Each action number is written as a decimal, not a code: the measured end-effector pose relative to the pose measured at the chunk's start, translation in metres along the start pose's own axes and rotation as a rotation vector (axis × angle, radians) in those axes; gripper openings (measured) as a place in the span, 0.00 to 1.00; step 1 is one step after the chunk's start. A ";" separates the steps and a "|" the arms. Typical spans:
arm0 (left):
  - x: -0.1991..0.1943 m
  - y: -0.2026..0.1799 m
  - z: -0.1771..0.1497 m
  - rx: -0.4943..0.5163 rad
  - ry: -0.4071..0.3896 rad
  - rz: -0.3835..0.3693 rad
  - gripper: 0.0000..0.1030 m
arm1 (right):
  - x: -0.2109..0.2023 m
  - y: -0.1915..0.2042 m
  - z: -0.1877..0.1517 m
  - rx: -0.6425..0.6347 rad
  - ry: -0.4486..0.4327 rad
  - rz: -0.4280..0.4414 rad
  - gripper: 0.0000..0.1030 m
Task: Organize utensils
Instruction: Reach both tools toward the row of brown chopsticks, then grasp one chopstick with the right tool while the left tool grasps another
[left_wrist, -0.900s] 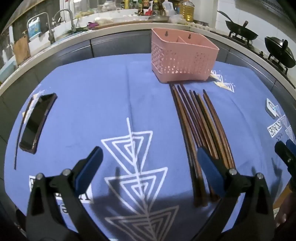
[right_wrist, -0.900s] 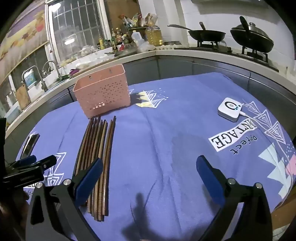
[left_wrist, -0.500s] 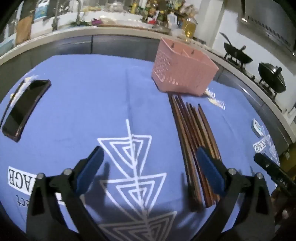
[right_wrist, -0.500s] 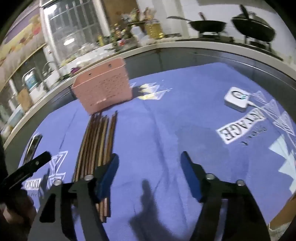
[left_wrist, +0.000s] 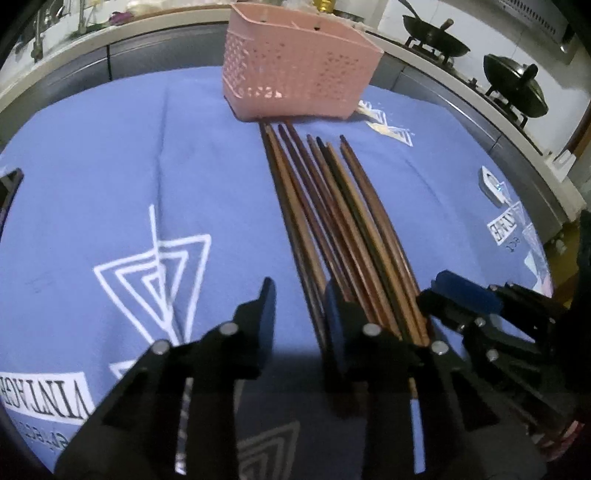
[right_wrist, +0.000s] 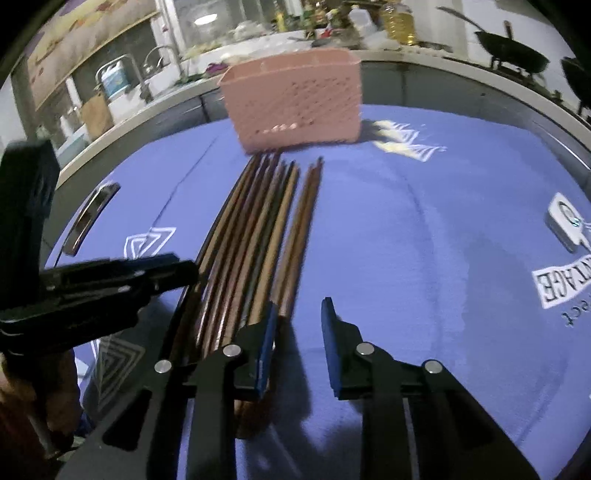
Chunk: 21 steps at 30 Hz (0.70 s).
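Several brown wooden chopsticks (left_wrist: 332, 206) lie side by side on the blue cloth, tips toward a pink perforated basket (left_wrist: 295, 70). They also show in the right wrist view (right_wrist: 258, 236) below the basket (right_wrist: 295, 103). My left gripper (left_wrist: 299, 306) is partly open, low at the near ends of the leftmost chopsticks, holding nothing. My right gripper (right_wrist: 297, 325) is partly open, its left finger at the rightmost chopstick's near end, holding nothing. The right gripper shows at the left view's right edge (left_wrist: 465, 295); the left gripper shows in the right view (right_wrist: 122, 273).
A black phone (right_wrist: 88, 218) lies on the cloth at the left. A small white device (right_wrist: 565, 218) with a cable lies at the right. Woks (left_wrist: 513, 85) stand on the stove beyond the table's right edge. A sink counter runs behind the basket.
Both grippers have moved forward and down to the near ends of the chopsticks. Both sets of jaws have narrowed from wide open to partly open. The chopsticks have not moved.
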<state>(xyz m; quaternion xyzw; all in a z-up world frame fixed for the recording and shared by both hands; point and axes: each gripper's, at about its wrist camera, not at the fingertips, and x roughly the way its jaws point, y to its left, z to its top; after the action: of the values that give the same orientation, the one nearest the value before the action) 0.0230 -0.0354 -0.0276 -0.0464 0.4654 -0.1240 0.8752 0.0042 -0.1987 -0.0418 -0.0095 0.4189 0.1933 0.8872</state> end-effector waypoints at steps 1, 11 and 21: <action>0.001 0.002 0.002 -0.001 0.004 0.003 0.22 | -0.001 0.000 0.000 -0.008 -0.006 -0.017 0.25; 0.016 -0.002 0.016 0.042 0.000 0.085 0.21 | 0.003 -0.009 0.003 0.000 0.000 -0.051 0.25; 0.024 0.009 0.028 0.028 0.005 0.044 0.06 | 0.008 -0.022 0.012 -0.014 0.007 -0.051 0.08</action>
<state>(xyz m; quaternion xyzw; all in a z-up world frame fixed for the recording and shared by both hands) 0.0601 -0.0343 -0.0326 -0.0234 0.4665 -0.1113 0.8772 0.0255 -0.2138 -0.0433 -0.0269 0.4201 0.1733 0.8903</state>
